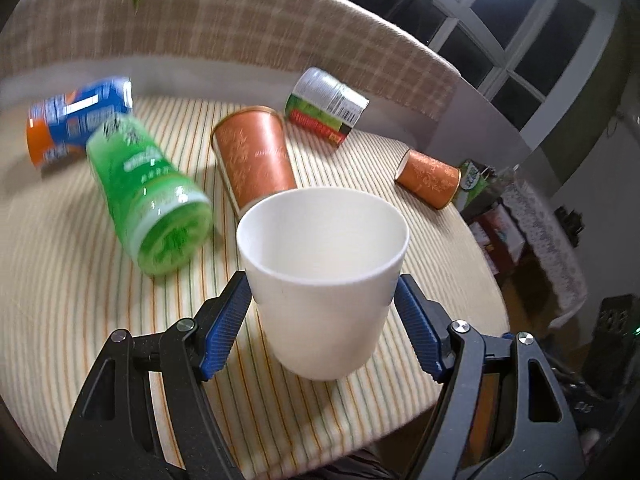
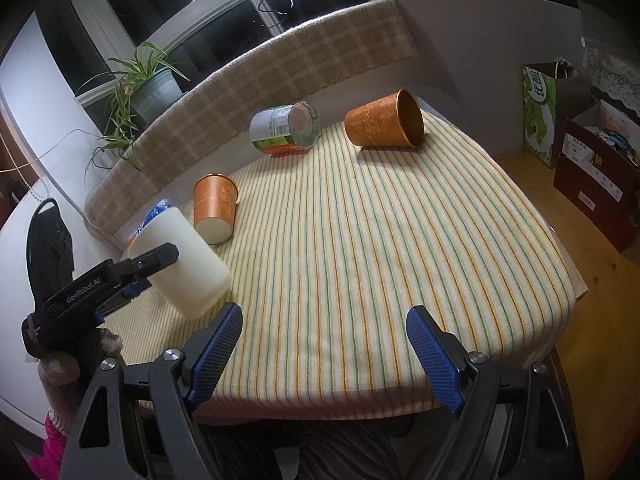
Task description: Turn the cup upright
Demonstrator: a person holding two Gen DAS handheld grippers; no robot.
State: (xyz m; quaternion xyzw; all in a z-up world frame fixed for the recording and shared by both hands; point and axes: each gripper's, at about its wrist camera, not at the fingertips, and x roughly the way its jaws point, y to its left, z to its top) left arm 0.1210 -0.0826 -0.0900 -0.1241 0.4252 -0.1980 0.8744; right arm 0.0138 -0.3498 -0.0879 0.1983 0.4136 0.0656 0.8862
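Striped tablecloth (image 2: 360, 240) underfoot. White cup (image 1: 324, 280) gripped mid-wall at 12 o'clock by left gripper (image 1: 320, 320); appears light, crushable. Right gripper (image 2: 324, 344) wide, empty.

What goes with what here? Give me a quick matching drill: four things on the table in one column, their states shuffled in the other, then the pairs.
1. white cup
2. green bottle
3. right gripper
4. tall orange cup

A. lying on its side, mouth toward the back wall
B. open, holding nothing
C. held between the left gripper's fingers, tilted
D. lying on its side, blurred

Pairs: 1-C, 2-D, 3-B, 4-A
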